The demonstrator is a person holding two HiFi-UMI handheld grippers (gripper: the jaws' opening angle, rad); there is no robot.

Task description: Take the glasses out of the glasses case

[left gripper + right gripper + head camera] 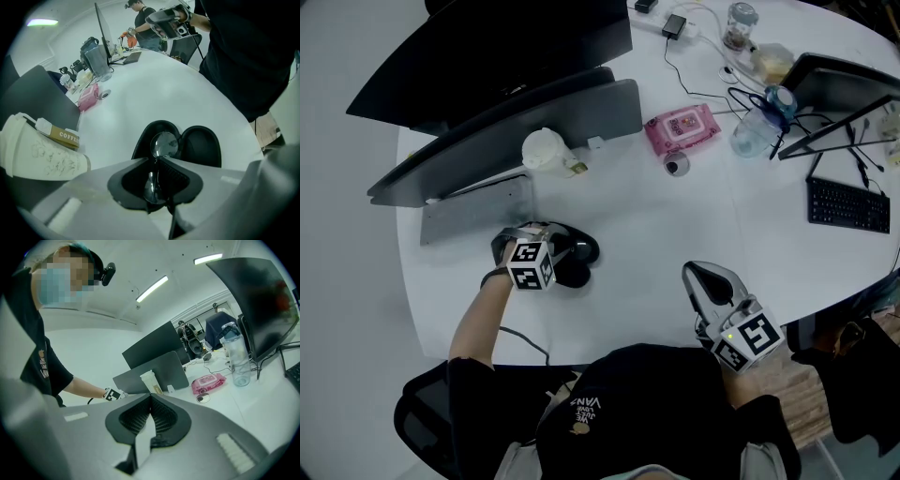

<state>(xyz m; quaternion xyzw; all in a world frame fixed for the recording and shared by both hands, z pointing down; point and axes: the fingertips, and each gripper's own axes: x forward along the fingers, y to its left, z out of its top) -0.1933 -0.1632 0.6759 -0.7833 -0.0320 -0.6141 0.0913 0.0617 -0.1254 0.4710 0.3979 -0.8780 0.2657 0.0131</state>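
**A:** Head view first. Where's your left claw?

**B:** My left claw (555,251) is at 9 o'clock on the table (675,216), right at the open glasses case (581,264). I judge the lift-out is under way. My right claw (705,279) hangs well apart at 4 o'clock, likely parked out of the way.

**A:** And the left gripper view?

**B:** Its jaws are pressed together on the glasses (163,144). One lens shows just past the tips at 12 o'clock and the other sits between the jaws. The glasses case (201,146) lies open just behind, so the glasses look partly clear of it.

**A:** Right gripper view?

**B:** My right claw (150,397) is closed on nothing and points across the table.
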